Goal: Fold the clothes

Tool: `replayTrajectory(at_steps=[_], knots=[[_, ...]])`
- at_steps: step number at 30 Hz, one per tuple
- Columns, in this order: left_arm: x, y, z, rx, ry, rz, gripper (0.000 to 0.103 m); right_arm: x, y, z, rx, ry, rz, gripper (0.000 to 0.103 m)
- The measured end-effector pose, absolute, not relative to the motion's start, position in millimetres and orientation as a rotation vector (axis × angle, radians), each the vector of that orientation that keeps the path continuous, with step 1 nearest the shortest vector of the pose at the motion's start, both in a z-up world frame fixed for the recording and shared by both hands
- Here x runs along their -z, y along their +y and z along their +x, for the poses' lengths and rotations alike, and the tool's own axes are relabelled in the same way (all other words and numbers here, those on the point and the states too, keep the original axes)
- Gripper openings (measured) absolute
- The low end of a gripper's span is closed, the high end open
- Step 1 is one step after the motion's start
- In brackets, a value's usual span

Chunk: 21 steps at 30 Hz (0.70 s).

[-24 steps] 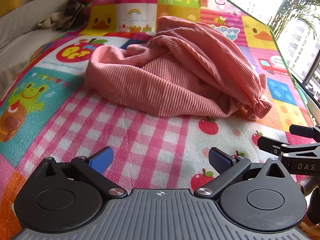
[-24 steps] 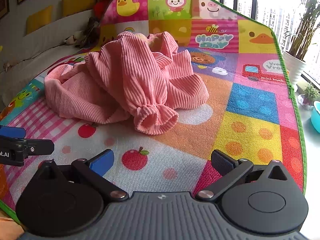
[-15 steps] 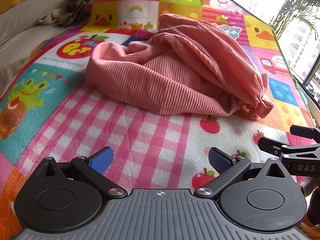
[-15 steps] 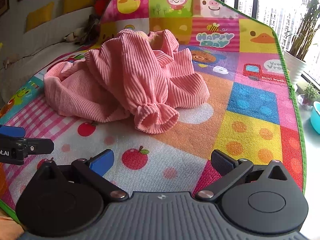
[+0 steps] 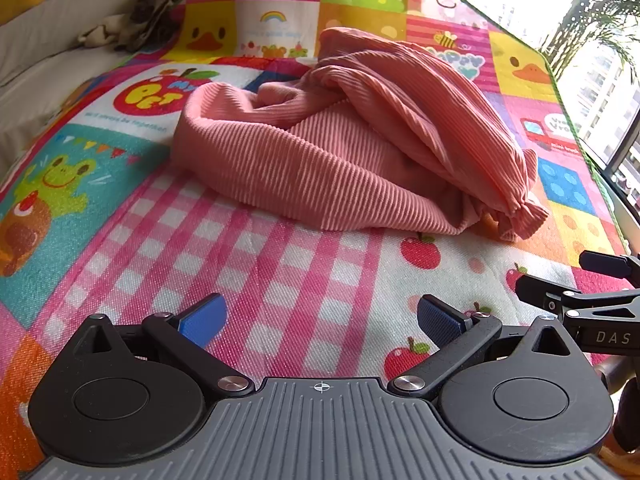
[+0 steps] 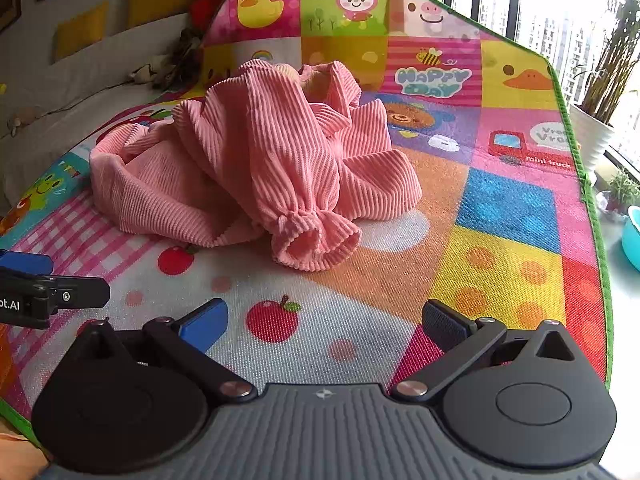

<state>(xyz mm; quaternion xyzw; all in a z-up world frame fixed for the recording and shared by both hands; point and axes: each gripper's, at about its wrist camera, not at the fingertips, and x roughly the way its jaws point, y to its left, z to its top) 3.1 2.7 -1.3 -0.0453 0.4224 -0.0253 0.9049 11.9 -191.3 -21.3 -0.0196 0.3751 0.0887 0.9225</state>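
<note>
In the left wrist view the pink top fills a little more of the picture than a moment ago and sits slightly lower, so the left tool has crept toward it; its jaws stand wide apart with nothing between them, only the checked patch of the mat below. The heap lies at twelve o'clock from this tool, well apart, crumpled, its long axis running from ten o'clock to four o'clock, with the gathered cuff at the four o'clock end. The right tool's tip pokes in at three o'clock. In the right wrist view the right tool is likewise spread wide and empty, and the heap has barely shifted, a touch nearer. Here the top lies at eleven o'clock, one sleeve running down from twelve o'clock to the cuff, whose open mouth faces the tool at about five o'clock. I judge folding has not begun: both tools are closing in, and the top needs spreading flat first.
</note>
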Motion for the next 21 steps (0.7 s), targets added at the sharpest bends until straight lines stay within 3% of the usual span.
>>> replayTrajectory(at_steps=[21], knots=[[1.4,2.0,1.9,0.064,0.870,-0.086,0.103,21.2,-193.1,12.4,-0.176,0.768,-0.036,0.103]])
